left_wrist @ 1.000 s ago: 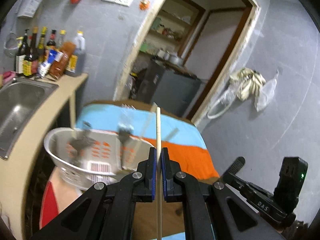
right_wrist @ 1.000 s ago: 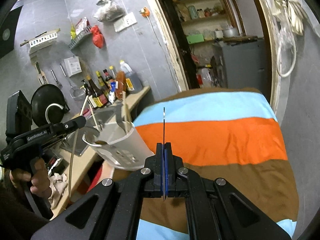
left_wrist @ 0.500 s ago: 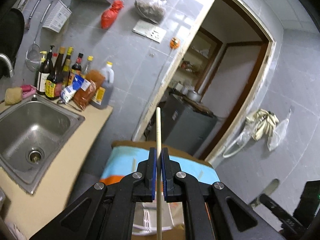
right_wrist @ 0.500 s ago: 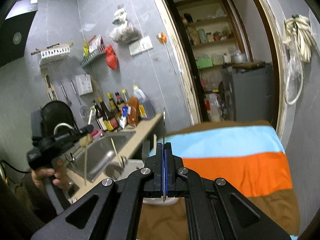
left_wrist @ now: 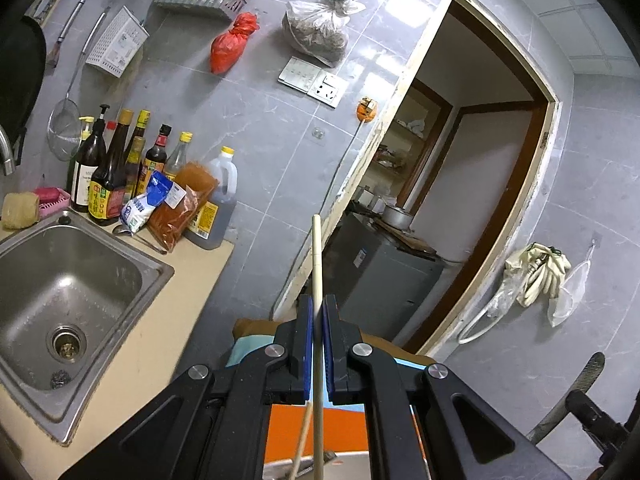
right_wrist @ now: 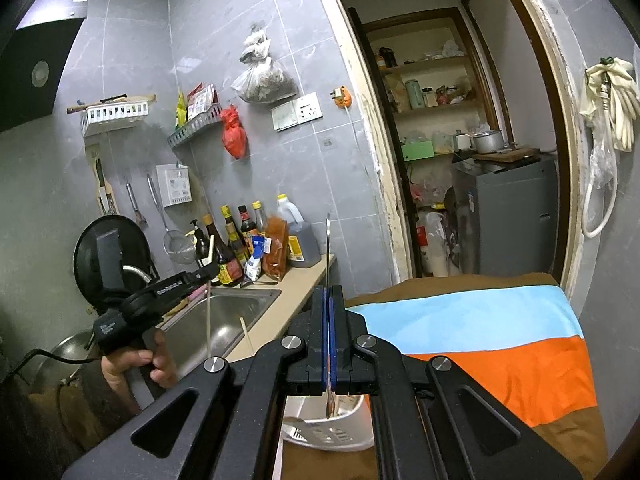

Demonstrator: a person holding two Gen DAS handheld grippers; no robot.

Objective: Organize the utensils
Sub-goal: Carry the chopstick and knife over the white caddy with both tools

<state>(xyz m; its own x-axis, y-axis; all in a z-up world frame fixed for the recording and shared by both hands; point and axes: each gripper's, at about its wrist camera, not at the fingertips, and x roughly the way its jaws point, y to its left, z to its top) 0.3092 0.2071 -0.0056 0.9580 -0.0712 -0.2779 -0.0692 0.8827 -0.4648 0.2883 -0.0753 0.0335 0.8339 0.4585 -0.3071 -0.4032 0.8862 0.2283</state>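
Observation:
My left gripper (left_wrist: 316,314) is shut on a pale wooden chopstick (left_wrist: 316,256) that stands upright between the blue pads, over the counter's edge. A second chopstick (left_wrist: 302,440) leans below it. The right wrist view shows that gripper (right_wrist: 208,270) in a person's hand (right_wrist: 132,364) beside the sink, its chopstick (right_wrist: 208,320) hanging down. My right gripper (right_wrist: 329,300) is shut on a thin metal utensil (right_wrist: 328,248) seen edge-on, above a white slotted basket (right_wrist: 320,436). That utensil (left_wrist: 576,392) also shows at the lower right of the left wrist view.
A steel sink (left_wrist: 24,264) is set in a beige counter (left_wrist: 160,344), with sauce bottles (left_wrist: 116,176) and packets against the tiled wall. A striped blue, orange and brown cloth (right_wrist: 480,344) covers the surface on the right. Behind it is a doorway with a grey cabinet (right_wrist: 508,216).
Both grippers have risen, so the basket and cloth dropped low in both views. The left gripper swung over toward the sink. Both grips are unchanged.

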